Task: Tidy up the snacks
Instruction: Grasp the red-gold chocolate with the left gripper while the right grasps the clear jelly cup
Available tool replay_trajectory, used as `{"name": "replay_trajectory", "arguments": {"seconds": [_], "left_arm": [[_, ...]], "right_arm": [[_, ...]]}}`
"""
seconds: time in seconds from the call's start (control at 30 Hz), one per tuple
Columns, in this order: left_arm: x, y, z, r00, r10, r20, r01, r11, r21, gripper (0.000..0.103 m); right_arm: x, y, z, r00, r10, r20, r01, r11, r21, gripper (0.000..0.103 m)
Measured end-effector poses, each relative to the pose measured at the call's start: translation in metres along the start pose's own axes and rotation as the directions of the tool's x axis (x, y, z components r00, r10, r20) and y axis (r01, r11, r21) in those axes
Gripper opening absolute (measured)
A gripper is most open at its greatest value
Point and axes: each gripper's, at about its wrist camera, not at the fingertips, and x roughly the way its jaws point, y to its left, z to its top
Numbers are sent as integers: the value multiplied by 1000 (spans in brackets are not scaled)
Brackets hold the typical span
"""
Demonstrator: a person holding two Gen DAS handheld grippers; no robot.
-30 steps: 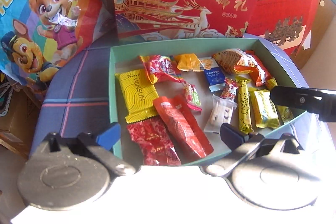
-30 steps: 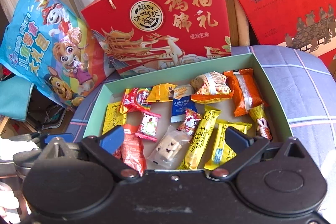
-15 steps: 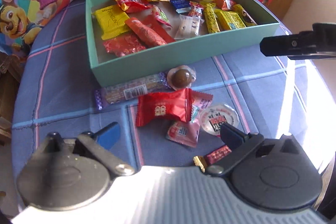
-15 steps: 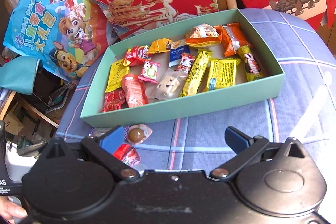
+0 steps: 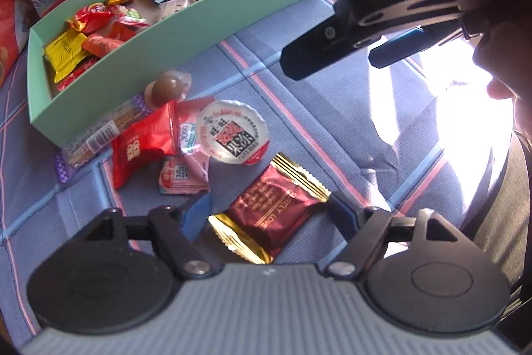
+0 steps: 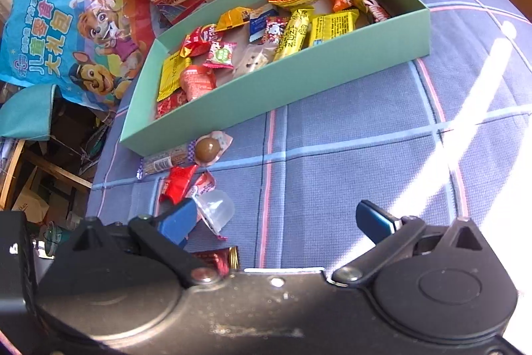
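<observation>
Pickup step: left gripper (image 5: pixel 271 215) is closing around the maroon packet (image 5: pixel 271 217), right gripper (image 6: pixel 277 222) gapes empty, the green box (image 5: pixel 186 45) waiting at 11 o'clock.

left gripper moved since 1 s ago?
Yes. The left gripper has come back from over the green box and down to the loose snacks in front of it; its jaws are closing around the dark red packet.
</observation>
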Motion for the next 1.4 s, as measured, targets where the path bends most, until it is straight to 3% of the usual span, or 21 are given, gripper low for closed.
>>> {"name": "replay_trajectory", "arguments": {"seconds": [0.03,0.07,0.2,0.33,0.4,0.47,0.5,0.57,0.73,0.93,1.03,1.1,1.13,1.23,1.27,1.3,1.33,1.4], "left_arm": [[-3,0,-1,1000,-7,-1,7,1000,1,57],[-5,2,-2,1000,-14,-5,14,1000,-4,52],[-10,13,-7,1000,-14,-19,13,999,-41,53],[-4,12,0,1000,6,-26,-7,999,-44,72],[3,8,6,999,40,-16,-40,999,-28,75],[6,7,10,1000,21,-14,-21,1000,-21,74],[8,5,12,1000,11,-10,-11,1000,-8,70],[6,2,13,1000,-7,3,7,1000,20,37],[-2,20,3,1000,-22,1,22,995,-96,36],[-20,64,-23,1000,8,12,-4,960,-279,36],[-23,86,-30,999,39,11,-32,933,-358,36],[-23,94,-33,999,41,9,-34,923,-383,36],[-22,95,-34,999,40,10,-33,922,-387,36],[-20,94,-33,999,49,17,-39,925,-377,37],[-19,92,-31,998,55,17,-45,928,-370,37],[-17,90,-30,998,63,16,-53,931,-360,38],[-16,88,-29,998,67,16,-57,935,-351,40],[-14,82,-26,997,81,14,-72,944,-321,41]], "right_arm": [[0,-1,0,1000,0,-1,0,1000,3,103],[1,-1,0,1000,-1,-3,1,1000,7,103],[5,-1,0,1000,8,-8,-7,1000,11,103],[11,6,0,1000,16,-15,-16,1000,5,103],[10,5,1,1000,22,-11,-22,1000,12,103],[10,3,2,1000,15,-10,-15,1000,11,103],[10,2,2,1000,10,-8,-10,1000,14,103],[9,-1,3,1000,6,-2,-6,1000,27,103],[15,6,1,1000,12,8,-12,1000,5,102],[41,35,3,995,91,-43,-95,991,-96,84],[52,44,5,993,107,-41,-110,988,-107,83],[55,49,6,993,112,-41,-116,986,-122,73],[57,51,6,992,118,-46,-123,984,-131,64],[59,62,1,994,97,-41,-103,975,-195,55],[59,64,-1,995,85,-41,-92,972,-218,48],[59,66,-2,997,69,-42,-77,969,-234,34],[59,67,-4,997,61,-41,-69,967,-245,29],[58,67,-3,997,60,-45,-69,966,-249,28]]}}
